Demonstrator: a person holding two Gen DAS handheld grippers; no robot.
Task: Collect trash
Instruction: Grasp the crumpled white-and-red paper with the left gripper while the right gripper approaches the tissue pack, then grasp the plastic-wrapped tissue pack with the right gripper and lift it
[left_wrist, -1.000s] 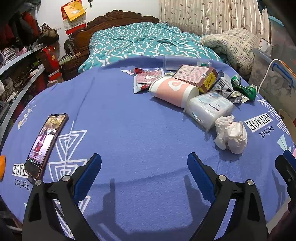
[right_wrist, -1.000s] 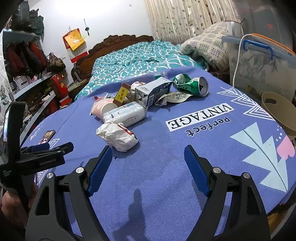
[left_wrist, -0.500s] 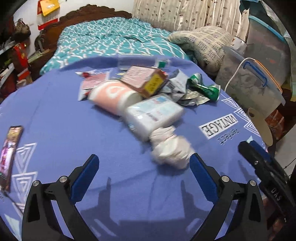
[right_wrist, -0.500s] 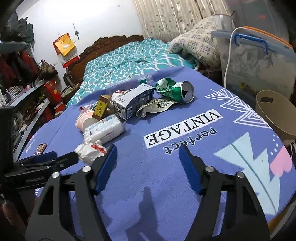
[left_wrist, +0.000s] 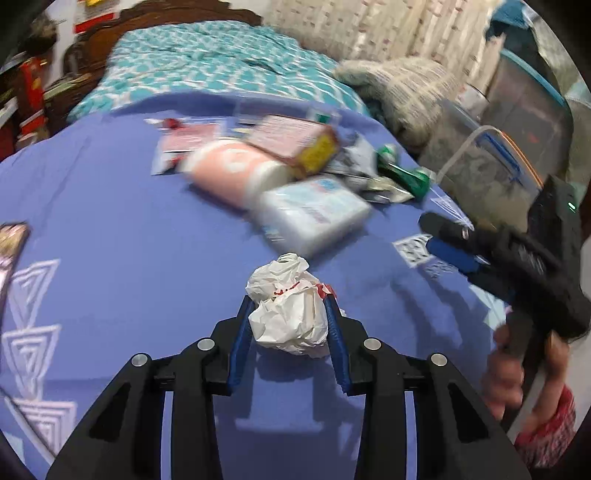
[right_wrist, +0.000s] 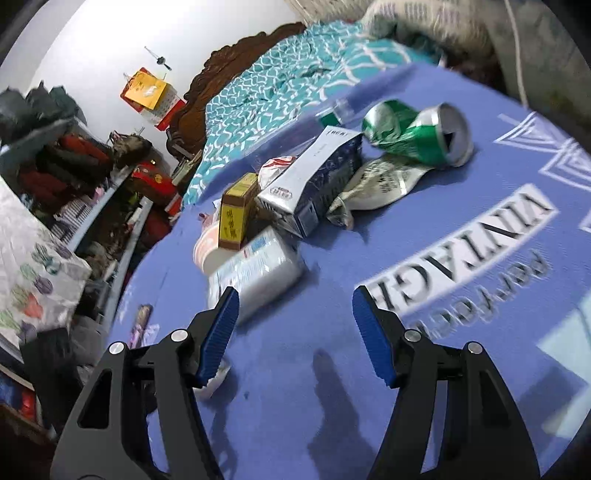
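My left gripper (left_wrist: 290, 314) is shut on a crumpled white paper wad (left_wrist: 290, 314) with red print, over the blue blanket (left_wrist: 110, 258). Behind it lies the trash pile: a clear tissue pack (left_wrist: 314, 214), a pink cup (left_wrist: 236, 173), a brown box (left_wrist: 295, 142), a crushed green can (left_wrist: 402, 175). My right gripper (right_wrist: 295, 317) is open and empty just above the blanket, with the tissue pack (right_wrist: 258, 273) by its left finger. Beyond lie the yellow-ended box (right_wrist: 236, 214), a white and blue carton (right_wrist: 317, 181), a foil wrapper (right_wrist: 380, 184) and the green can (right_wrist: 417, 133).
A phone (left_wrist: 11, 247) lies on the blanket at the left edge. The right gripper and the hand holding it (left_wrist: 517, 266) show at the right of the left wrist view. A clear storage bin (left_wrist: 491, 173) stands beyond the bed's right side. Shelves (right_wrist: 74, 177) stand at the left.
My left gripper moved forward and closed on the paper wad. My right gripper swung left and lower, toward the tissue pack, still open.
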